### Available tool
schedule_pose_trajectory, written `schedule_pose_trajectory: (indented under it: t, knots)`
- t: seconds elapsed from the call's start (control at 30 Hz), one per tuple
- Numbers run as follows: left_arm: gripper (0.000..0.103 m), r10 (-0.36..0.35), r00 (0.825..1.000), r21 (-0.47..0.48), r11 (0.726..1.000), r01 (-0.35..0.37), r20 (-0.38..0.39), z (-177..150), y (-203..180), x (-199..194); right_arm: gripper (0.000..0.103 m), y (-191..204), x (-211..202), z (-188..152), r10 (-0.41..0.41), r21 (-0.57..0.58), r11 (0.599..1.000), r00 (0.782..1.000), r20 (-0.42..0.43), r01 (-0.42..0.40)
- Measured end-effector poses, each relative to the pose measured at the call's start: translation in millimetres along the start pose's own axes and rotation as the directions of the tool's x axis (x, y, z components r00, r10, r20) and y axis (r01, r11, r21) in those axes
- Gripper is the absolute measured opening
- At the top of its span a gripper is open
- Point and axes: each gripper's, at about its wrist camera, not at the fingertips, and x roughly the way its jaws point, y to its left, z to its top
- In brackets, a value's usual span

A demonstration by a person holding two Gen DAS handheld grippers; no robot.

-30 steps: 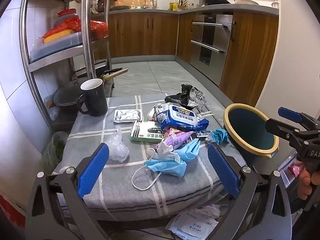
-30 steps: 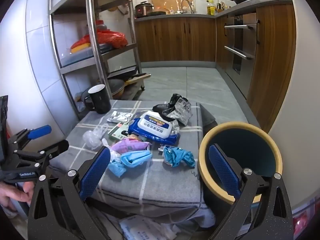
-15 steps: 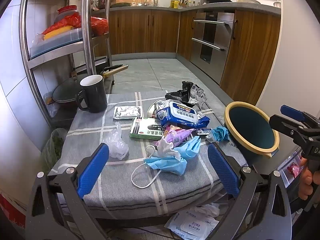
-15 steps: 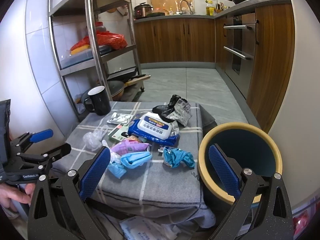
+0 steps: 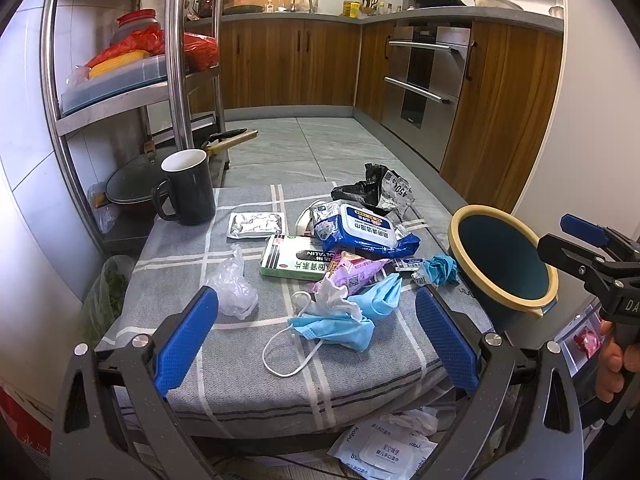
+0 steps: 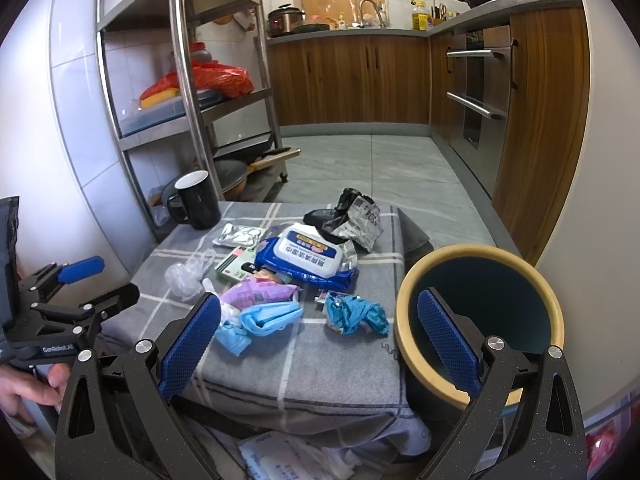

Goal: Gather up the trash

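Both hand-held grippers gaping, empty — litter ahead.
Left view alone shows the mask (image 5: pixel 332 326) strap; bin (image 6: pixel 412 280) hugs the table (image 6: pixel 288 368) edge.

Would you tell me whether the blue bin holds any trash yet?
Apparently empty: the bin shows only bare dark interior; its bottom is hidden.

Item: low table under a grey checked cloth (image 5: pixel 168 360), before me.
Far left corner: black ceramic mug (image 5: pixel 188 188).
Right of it: flat foil blister pack (image 5: pixel 256 225).
Centre: blue wet-wipes packet (image 5: pixel 362 232) lying over a green-and-white cardboard box (image 5: pixel 290 262); crumpled black-and-silver foil bag (image 5: pixel 374 190) behind both.
Near edge: pale blue face masks (image 5: pixel 340 320); clear crumpled plastic bag (image 5: pixel 232 292) to their left.
Beside the table's right edge: round yellow-rimmed bin (image 5: pixel 504 260), crumpled teal glove (image 5: pixel 440 270) just left of it.
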Motion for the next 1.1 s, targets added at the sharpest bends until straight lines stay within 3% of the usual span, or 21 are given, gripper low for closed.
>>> schedule_pose_trajectory:
  t: [0.8,1.1]
  knots:
    - [0.097,0.004,1.000,-0.020,1.000,-0.005,-0.029,-0.3,4.2,6.9,0.098,0.8,1.6,1.2,0.000,0.000,1.000,1.000,-0.001,0.000]
    - [0.095,-0.003,0.997,-0.064,0.998,-0.002,-0.083,-3.9,14.8,18.9,0.098,-0.5,4.8,-0.9,-0.002,0.007,1.000,1.000,-0.014,0.002]
